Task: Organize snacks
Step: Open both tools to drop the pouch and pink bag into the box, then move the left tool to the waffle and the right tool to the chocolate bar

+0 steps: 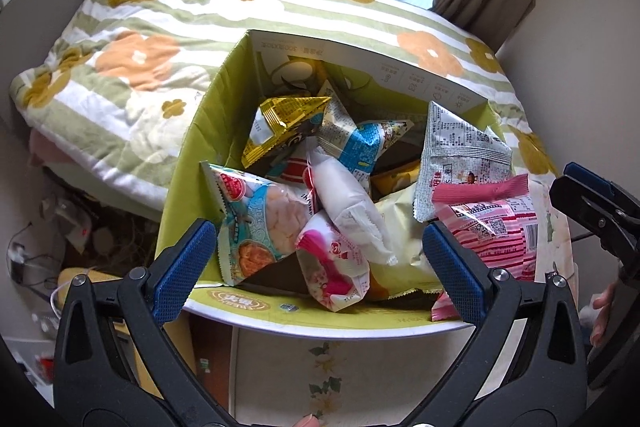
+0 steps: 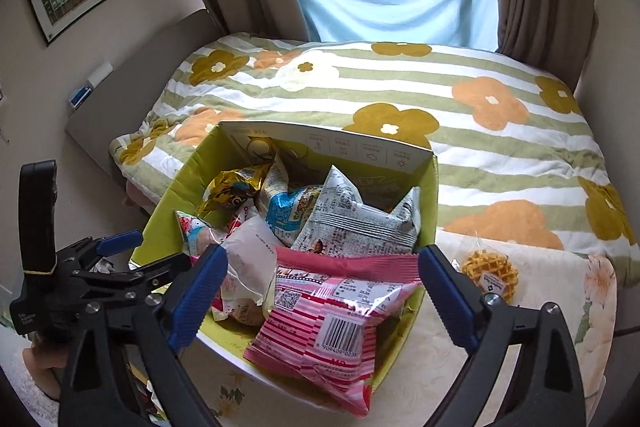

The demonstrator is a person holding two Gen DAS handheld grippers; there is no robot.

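Note:
A green cardboard box (image 1: 320, 323) holds several snack packets: a yellow one (image 1: 280, 123), a blue-and-white one (image 1: 368, 147), a plain white one (image 1: 344, 203) and a shrimp-cracker bag (image 1: 264, 223). A pink striped packet (image 2: 332, 319) lies across the box's near right rim (image 2: 228, 351). My left gripper (image 1: 316, 247) hangs open above the box's near side, its pads touching nothing. Over the pink striped packet my right gripper (image 2: 322, 259) stands open, pads off the wrapper. A wrapped waffle (image 2: 490, 273) lies on the table right of the box.
The box stands on a table with a cream floral cloth (image 2: 592, 287). Behind it is a bed with a striped, flowered blanket (image 2: 400, 87), then curtains and a window. Cables and clutter cover the floor (image 1: 80, 227) at the left. Each gripper shows at the edge of the other's view.

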